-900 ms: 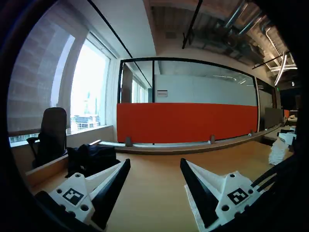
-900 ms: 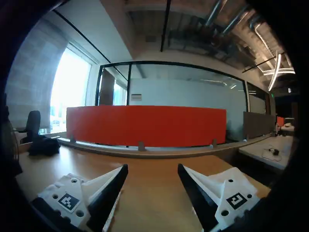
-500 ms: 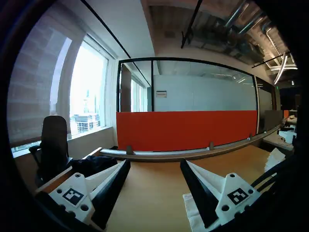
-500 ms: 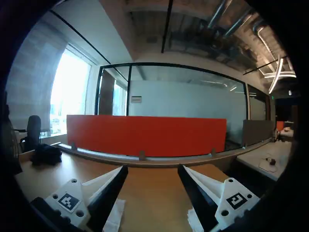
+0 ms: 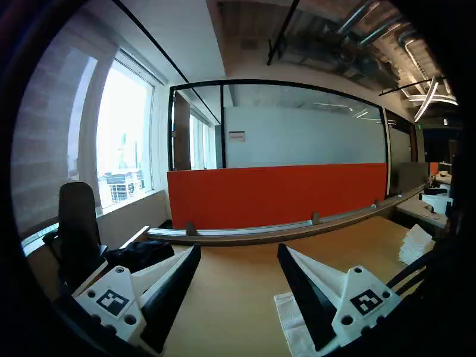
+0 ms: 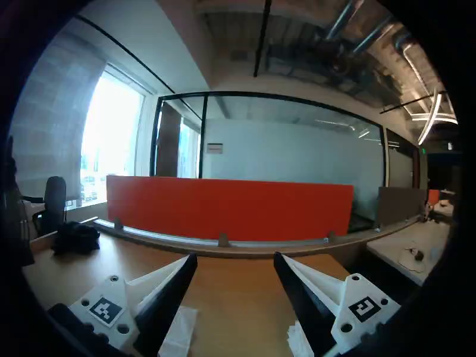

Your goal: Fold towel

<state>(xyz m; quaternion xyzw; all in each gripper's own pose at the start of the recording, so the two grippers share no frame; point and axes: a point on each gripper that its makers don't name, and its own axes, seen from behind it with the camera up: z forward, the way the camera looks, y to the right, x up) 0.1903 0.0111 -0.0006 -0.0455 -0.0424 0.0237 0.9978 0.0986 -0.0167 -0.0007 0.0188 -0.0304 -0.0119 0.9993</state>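
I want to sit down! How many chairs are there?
1. The black chair stands at the left by the window, past the table's end, near the black bag. Others may be hidden behind the orange divider.

The towel (image 5: 287, 314) is cut off at the lower edge.

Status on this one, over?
Left gripper open, right gripper open. Towel on table beneath them, ungripped. Black bag off to side, not obstructing.
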